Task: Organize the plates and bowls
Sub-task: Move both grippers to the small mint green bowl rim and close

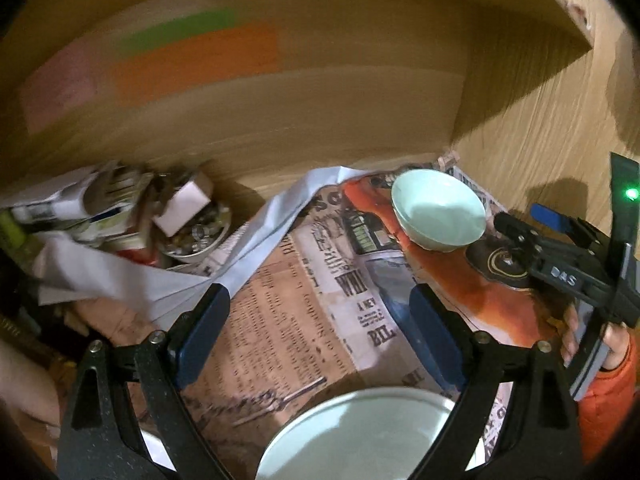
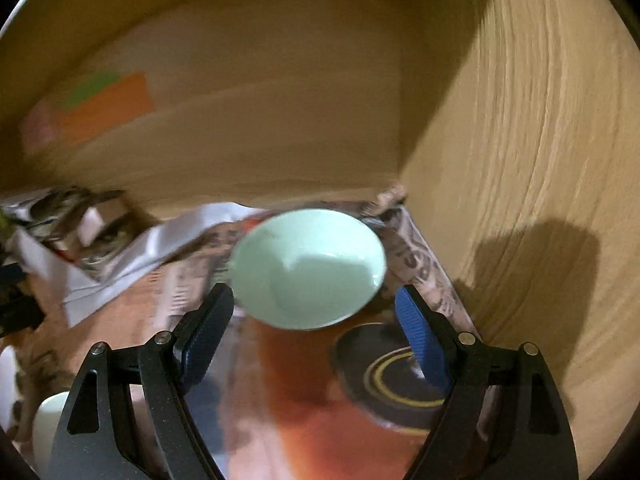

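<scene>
Bowls, two pale green ones, lay on the printed newspaper (image 1: 312, 312) that lined the floor of a wooden cabinet, and that newspaper serves as the landmark throughout. Off its left edge sat a clutter dish (image 1: 196, 236) full of small odds and ends, with crumpled white paper (image 1: 132, 280) spilling from there onto the sheet. At the near edge of the newspaper the large bowl (image 1: 360, 436) lay under the left gripper (image 1: 320, 320), whose jaws stood wide apart with nothing between them, the rim showing below the blue pads. Toward the far right corner of the newspaper, close to the cabinet's side wall (image 2: 540, 160), rested the small bowl (image 2: 310, 268), upright and empty. The right gripper (image 2: 316, 324) hung just short of it, jaws spread and gripping nothing, the bowl's near rim sitting beyond the fingertips rather than between them.

Judging by this, the step in hand was the approach to the small bowl, most likely to nest it with the large one. The next move would call for advancing until one pad passed inside the rim and one outside, then closing firmly, since glazed ceramic is likely slippery and the wall leaves little room on the right.
</scene>
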